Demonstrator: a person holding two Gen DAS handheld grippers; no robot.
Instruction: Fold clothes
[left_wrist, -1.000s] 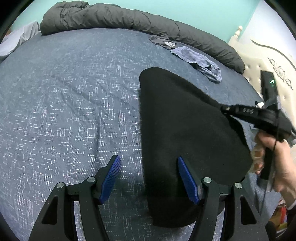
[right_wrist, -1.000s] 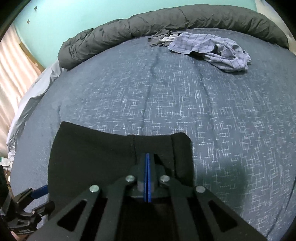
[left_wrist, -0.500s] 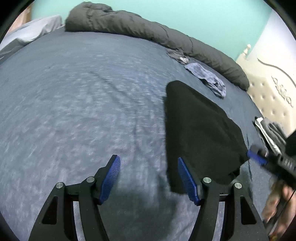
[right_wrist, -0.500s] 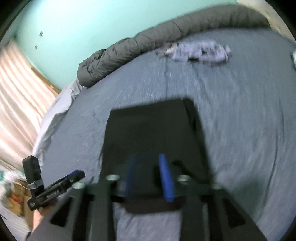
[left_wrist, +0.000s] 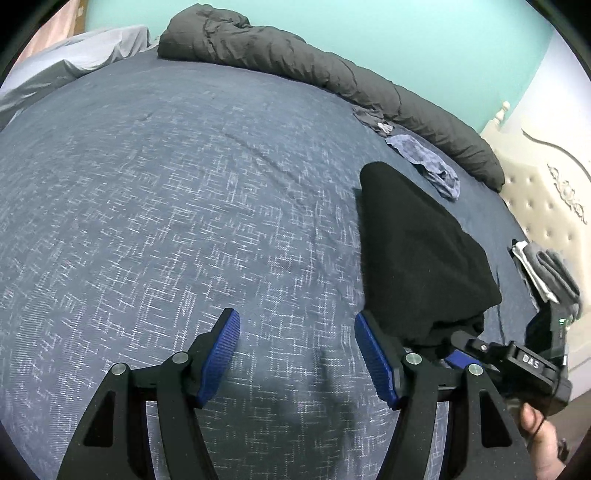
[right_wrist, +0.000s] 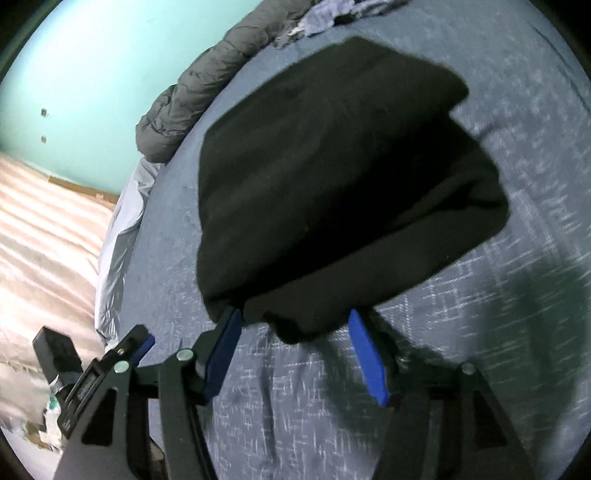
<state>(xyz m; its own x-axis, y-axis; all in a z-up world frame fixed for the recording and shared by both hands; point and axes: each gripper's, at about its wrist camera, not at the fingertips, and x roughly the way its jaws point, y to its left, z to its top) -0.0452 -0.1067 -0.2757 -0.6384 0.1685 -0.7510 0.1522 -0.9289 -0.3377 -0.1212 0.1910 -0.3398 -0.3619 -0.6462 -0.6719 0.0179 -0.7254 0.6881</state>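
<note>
Left tool — blue pads apart, nothing between, hovering over blue-grey crosshatch-patterned bed cover. Right tool — jaws opening, pads clear of cloth, near edge of folded black fabric garment just ahead of tips. Garment lies flat on bed cover, toward its right side. Farther: crumpled blue checked cloth; rolled dark grey duvet along far edge, turquoise wall behind.

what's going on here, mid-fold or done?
A person is folding clothes on the bed with two handheld grippers. The black garment lies folded; the right gripper is at its near edge, jaws opening, pads not pressing it. The left gripper is open over bare bedspread beside it. A crumpled blue garment waits behind.
</note>
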